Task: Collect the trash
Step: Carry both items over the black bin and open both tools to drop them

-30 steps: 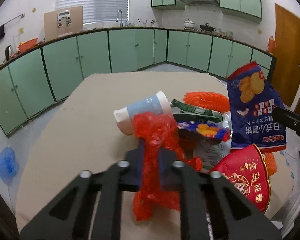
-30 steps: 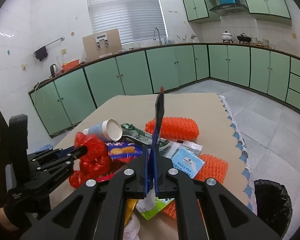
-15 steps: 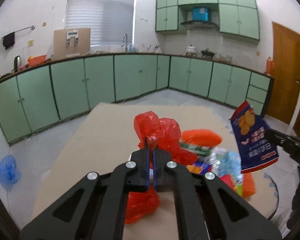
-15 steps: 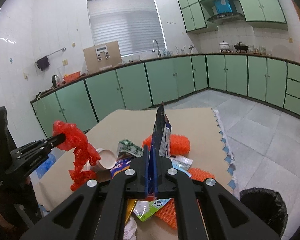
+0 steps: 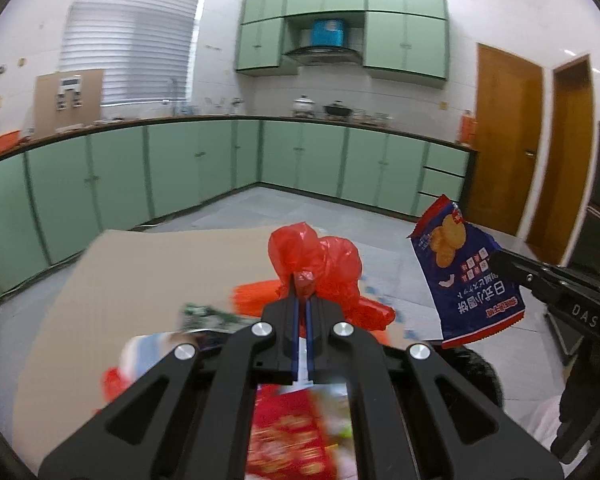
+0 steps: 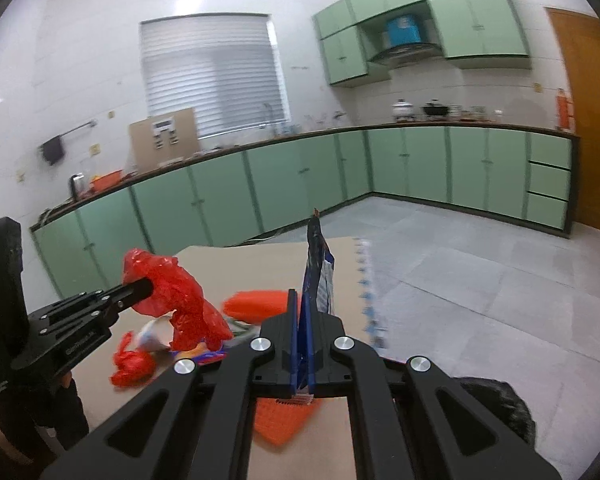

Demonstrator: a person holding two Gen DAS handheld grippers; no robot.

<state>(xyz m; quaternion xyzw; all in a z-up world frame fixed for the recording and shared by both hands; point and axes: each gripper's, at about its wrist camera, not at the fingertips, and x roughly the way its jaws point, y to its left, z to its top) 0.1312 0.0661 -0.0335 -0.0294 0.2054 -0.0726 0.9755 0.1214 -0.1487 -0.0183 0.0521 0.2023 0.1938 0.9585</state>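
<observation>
Bright, even light — fisheye edges, motion blur.

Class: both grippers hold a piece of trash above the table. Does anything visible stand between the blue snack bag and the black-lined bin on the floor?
Nothing visible does. The right gripper holds the blue snack bag in open air; the bin sits below to its right, beyond the table edge.

The plastic bag [image 5: 320, 264] hangs above the desk [image 5: 148, 272]. The snack packet [image 5: 466, 272] hangs to its right. Other wrappers [image 6: 268, 304] lie on the desk below.
</observation>
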